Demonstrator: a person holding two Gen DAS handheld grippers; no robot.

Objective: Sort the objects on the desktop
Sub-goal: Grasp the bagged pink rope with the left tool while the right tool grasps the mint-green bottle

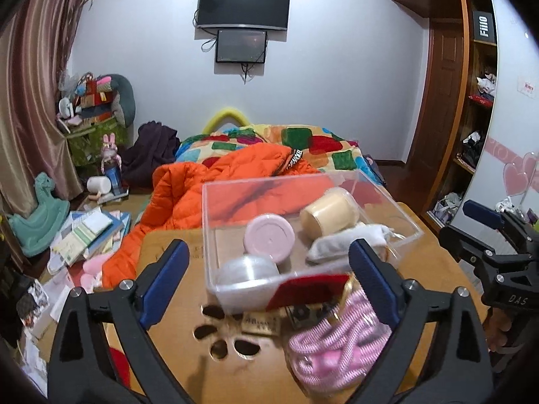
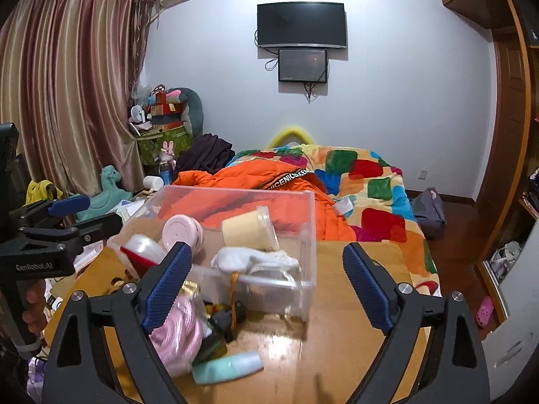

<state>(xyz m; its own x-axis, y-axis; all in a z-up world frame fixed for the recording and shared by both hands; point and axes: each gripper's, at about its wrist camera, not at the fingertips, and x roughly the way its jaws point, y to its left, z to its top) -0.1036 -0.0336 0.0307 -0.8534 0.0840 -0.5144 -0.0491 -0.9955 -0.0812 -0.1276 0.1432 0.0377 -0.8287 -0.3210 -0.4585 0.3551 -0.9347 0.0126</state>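
Observation:
A clear plastic box (image 1: 401, 217) (image 2: 308, 235) stands on the wooden table (image 1: 175, 245) (image 2: 337, 330). Inside lie a pink round jar (image 1: 268, 235) (image 2: 180, 228), a cream cup (image 1: 328, 213) (image 2: 247, 230) on its side, a white cloth (image 1: 343, 240) (image 2: 249, 257) and a silver-lidded jar (image 1: 247, 269). A red-and-white container (image 1: 310, 291) (image 2: 141, 249) sits at the box's near-left corner. A pink coiled cable bundle (image 1: 333, 346) (image 2: 178, 333), dark small items (image 2: 225, 316) and a mint tube (image 2: 229, 367) lie in front. My left gripper (image 1: 269, 279) is open over that corner. My right gripper (image 2: 266, 282) is open and empty.
The table has flower-shaped cutouts (image 1: 222, 333). Behind it is a bed with an orange jacket (image 1: 209, 188) (image 2: 269, 181) and a patchwork quilt (image 2: 370, 181). Books and toys (image 1: 87, 232) cover the floor at left. A wardrobe (image 1: 471, 101) stands at right.

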